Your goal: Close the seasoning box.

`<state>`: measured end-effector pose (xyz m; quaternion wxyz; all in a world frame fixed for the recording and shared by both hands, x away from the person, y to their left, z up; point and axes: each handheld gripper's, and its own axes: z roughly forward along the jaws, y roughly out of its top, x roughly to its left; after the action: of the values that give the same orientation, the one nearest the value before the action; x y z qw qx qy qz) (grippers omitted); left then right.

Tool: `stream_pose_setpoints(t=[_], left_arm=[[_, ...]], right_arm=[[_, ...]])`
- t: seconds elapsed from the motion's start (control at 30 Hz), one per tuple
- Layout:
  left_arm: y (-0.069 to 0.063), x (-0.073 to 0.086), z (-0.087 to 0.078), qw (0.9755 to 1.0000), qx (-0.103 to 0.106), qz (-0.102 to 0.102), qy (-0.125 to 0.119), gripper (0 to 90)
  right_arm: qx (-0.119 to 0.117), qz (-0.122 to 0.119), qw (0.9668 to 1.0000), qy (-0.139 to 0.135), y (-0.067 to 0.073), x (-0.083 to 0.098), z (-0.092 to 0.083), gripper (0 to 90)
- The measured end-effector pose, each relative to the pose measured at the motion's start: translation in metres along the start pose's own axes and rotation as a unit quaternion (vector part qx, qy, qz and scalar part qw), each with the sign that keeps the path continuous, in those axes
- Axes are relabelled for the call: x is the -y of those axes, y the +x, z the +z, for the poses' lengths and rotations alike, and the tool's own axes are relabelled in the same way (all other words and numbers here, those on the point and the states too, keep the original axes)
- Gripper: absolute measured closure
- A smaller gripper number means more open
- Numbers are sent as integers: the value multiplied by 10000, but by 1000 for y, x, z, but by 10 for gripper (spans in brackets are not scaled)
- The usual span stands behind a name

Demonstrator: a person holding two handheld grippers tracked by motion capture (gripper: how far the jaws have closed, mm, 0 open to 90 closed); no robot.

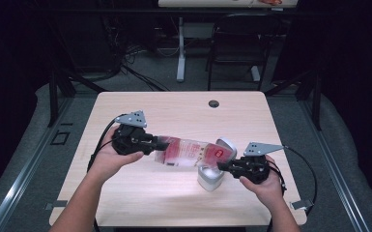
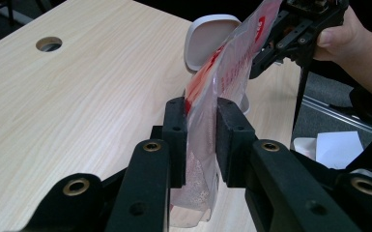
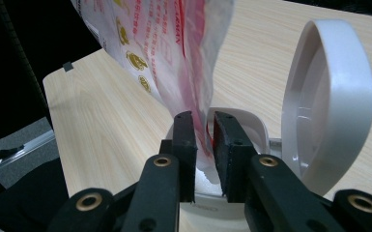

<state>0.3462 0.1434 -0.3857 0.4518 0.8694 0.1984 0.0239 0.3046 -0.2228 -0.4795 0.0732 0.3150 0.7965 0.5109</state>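
Clear red-printed bag (image 1: 186, 152) stretched over the worktop (image 1: 150, 108), clamped by left gripper (image 2: 200, 137); right gripper (image 3: 204, 145) narrow around its other end above the open white container (image 3: 326, 104).

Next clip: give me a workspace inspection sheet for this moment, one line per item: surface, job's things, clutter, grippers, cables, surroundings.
Surface: pale wood table with a round grommet hole.
Job's things: clear plastic bag with red print, stretched between both grippers, one end over a white container whose hinged lid stands open.
Clutter: nothing seen on the table.
Grippers: left gripper is shut on one end of the bag; right gripper has its jaws around the other end above the container, pads pressing it as far as can be told.
Cables: black cable trails from each gripper off the table edge.
Surroundings: dark room, chair, another table's leg, floor cables.
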Motion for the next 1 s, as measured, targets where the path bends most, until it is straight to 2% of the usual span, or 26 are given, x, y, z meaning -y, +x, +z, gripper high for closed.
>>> stream_pose_setpoints(t=[1.0], left_arm=[[11, 26, -2, 9996, -7, -292, -64, 758]], right_arm=[[-98, 13, 9999, -139, -1, 0, -2, 810]])
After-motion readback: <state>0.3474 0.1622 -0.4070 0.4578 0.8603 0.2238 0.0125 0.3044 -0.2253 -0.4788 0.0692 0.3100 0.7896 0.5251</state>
